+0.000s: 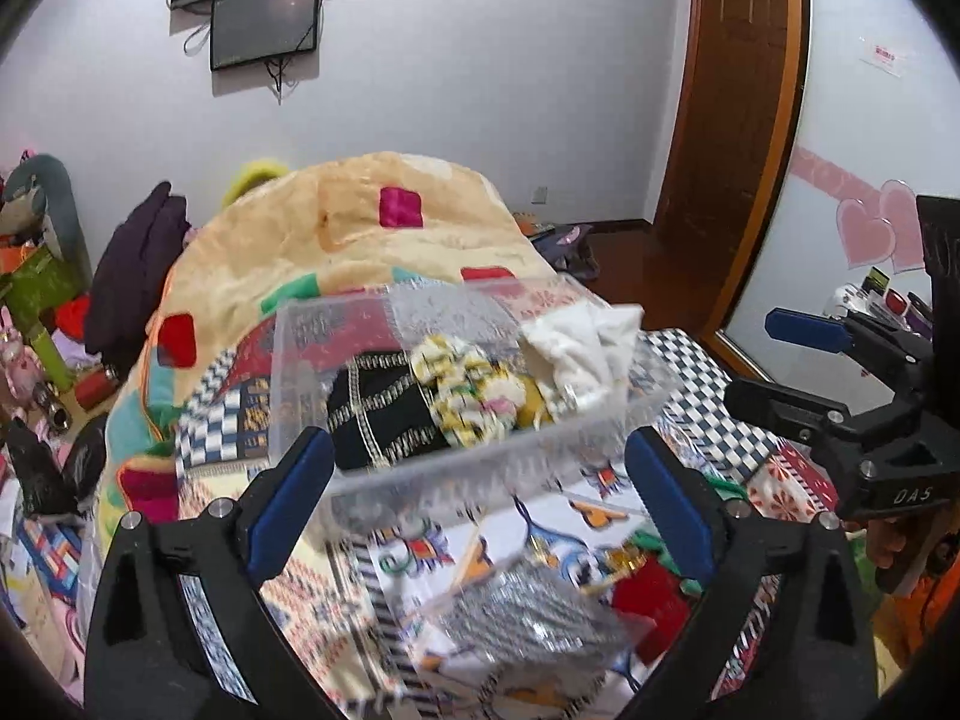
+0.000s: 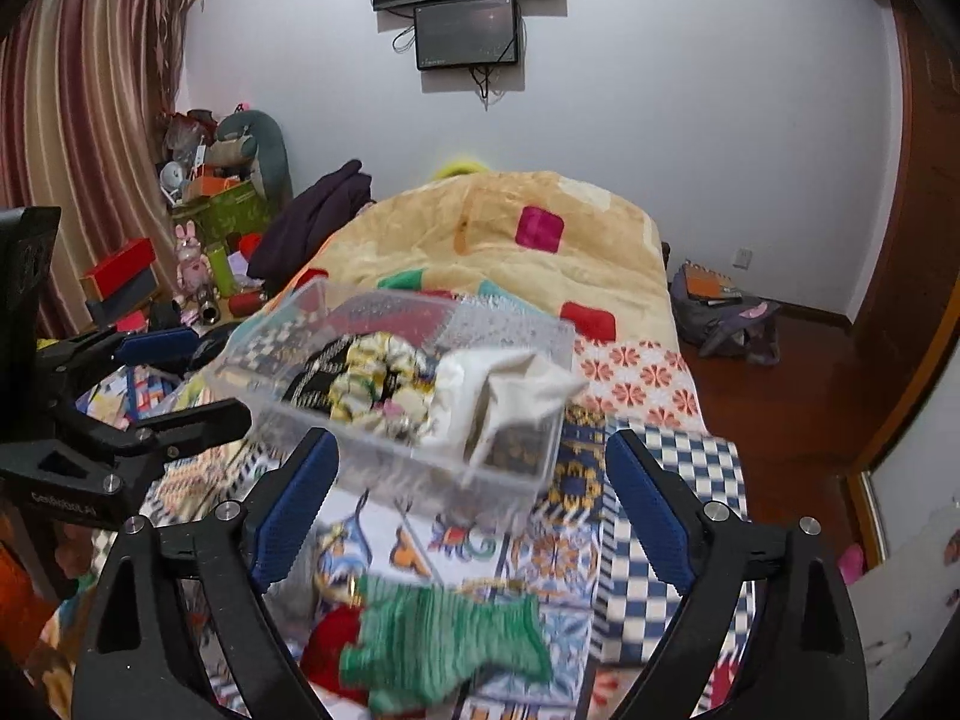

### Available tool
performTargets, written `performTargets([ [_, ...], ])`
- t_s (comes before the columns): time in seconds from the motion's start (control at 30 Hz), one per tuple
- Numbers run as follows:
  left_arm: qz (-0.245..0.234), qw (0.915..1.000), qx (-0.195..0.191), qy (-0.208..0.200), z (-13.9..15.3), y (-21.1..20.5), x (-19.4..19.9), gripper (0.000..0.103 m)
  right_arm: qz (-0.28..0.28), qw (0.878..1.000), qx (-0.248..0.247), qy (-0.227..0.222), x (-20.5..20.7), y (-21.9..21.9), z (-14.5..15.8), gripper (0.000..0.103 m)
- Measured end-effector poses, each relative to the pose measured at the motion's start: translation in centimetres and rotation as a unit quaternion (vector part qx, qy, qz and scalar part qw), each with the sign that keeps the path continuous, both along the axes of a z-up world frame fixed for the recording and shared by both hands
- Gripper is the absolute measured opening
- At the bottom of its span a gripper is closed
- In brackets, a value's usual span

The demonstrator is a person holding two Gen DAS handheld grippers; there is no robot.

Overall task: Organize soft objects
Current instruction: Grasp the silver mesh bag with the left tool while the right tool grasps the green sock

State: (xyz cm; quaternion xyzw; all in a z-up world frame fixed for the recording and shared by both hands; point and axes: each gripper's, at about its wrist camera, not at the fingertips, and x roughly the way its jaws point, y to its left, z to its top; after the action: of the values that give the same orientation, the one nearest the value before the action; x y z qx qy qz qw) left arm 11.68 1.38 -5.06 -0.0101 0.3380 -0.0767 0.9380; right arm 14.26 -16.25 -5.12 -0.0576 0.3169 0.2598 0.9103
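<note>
Clear bin [image 1: 468, 396] of soft items on bed [image 2: 660, 480], both grippers empty
Left gripper [image 1: 480, 510] and right gripper [image 2: 474, 510] have fingers apart, just short of the bin; black cloth [image 1: 384, 414], yellow scrunchie [image 1: 468, 384] and white cloth [image 1: 582, 354] inside bin; green knit [image 2: 444, 642] and red item [image 2: 330, 642] on bed nearer than bin; grey knit [image 1: 528, 618] near them, blurred

The clear bin [image 1: 456, 360] is showing a black cloth with pale checks [image 1: 384, 414], a yellow-white scrunchie [image 1: 462, 384] and a white cloth [image 1: 582, 354]. A green knit [image 2: 444, 642] and a red piece [image 2: 333, 642] are lying on the multicoloured patchwork bedspread [image 2: 648, 480].
</note>
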Motion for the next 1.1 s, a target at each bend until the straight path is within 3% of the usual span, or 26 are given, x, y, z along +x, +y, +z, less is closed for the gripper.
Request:
performTargets([
  [0.3, 0.008, 0.9988, -0.002, 0.047, -4.0, -0.6, -2.1, 0.099, 0.007, 0.998, -0.026, 0.061, -1.4, -0.1, -4.7, 0.090],
  [0.57, 0.022, 0.9956, -0.011, 0.091, -8.3, -1.4, -2.7, 0.099, 0.007, 0.994, -0.010, 0.113, -1.3, -1.5, -7.9, 0.085],
  [0.73, 0.026, 0.9941, -0.016, 0.104, -9.3, -1.7, -2.5, 0.098, 0.011, 0.991, -0.002, 0.135, -1.1, -1.5, -8.7, 0.063],
  [0.87, 0.016, 0.9936, -0.023, 0.109, -9.6, -1.9, -2.4, 0.081, 0.016, 0.988, 0.010, 0.152, -1.0, -1.8, -9.1, 0.047],
  [1.03, 0.010, 0.9927, -0.024, 0.118, -9.8, -2.1, -2.3, 0.065, 0.004, 0.986, 0.015, 0.168, -0.7, -2.2, -9.6, 0.015],
  [1.1, 0.007, 0.9924, -0.030, 0.119, -9.8, -2.1, -2.2, 0.056, 0.001, 0.985, 0.020, 0.171, -0.5, -2.5, -9.7, 0.013],
])
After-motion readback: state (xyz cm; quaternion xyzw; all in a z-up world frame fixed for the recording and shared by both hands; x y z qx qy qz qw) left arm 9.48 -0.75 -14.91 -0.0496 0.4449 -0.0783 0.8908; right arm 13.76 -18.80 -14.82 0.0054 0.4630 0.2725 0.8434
